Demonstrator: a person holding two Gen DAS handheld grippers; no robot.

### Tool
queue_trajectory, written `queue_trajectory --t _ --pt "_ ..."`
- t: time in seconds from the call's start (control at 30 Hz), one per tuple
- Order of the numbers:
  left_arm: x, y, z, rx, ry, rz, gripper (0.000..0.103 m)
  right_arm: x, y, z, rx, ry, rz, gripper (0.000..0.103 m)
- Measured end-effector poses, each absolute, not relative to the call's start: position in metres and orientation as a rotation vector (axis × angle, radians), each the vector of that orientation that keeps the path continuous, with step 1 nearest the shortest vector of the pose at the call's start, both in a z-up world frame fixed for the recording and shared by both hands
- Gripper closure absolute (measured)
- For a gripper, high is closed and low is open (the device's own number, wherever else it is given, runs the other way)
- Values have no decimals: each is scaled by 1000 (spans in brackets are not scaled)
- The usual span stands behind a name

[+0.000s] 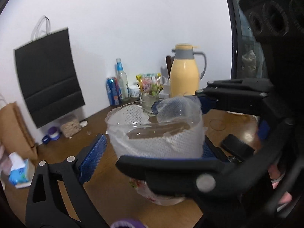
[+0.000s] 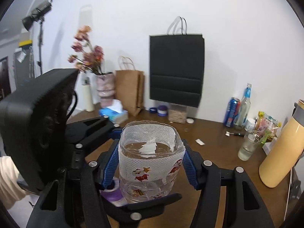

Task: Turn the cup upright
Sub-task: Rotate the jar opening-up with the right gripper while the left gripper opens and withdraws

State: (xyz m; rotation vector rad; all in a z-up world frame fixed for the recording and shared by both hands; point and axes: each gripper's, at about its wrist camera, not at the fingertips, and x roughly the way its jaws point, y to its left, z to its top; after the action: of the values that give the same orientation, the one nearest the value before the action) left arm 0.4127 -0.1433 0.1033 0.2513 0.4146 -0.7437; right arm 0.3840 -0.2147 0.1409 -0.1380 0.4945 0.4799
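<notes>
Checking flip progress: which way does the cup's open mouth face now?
Upward: the cup stands upright, open rim on top, between the right gripper jaws.

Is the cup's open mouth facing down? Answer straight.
No: in the right wrist view the cup stands with its open mouth up, between the right gripper's blue pads.

Both grippers were matte black plastic with triangular cut-outs and round silver screws. The right gripper (image 2: 151, 164) wore blue textured pads (image 2: 190, 168); the left gripper (image 1: 150, 150) had the same blue fingers (image 1: 91, 158). A cream sleeve (image 2: 8, 182) showed behind.
</notes>
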Motion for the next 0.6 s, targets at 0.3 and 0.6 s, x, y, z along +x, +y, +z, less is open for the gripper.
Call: queue_trajectory --t 0.3,0.6 --pt "427 -126 67 200 493 -641 7 410 -214 96 -41 578 541 37" --pt "359 -91 35 166 452 -507 0 373 -187 65 -88 613 549 37"
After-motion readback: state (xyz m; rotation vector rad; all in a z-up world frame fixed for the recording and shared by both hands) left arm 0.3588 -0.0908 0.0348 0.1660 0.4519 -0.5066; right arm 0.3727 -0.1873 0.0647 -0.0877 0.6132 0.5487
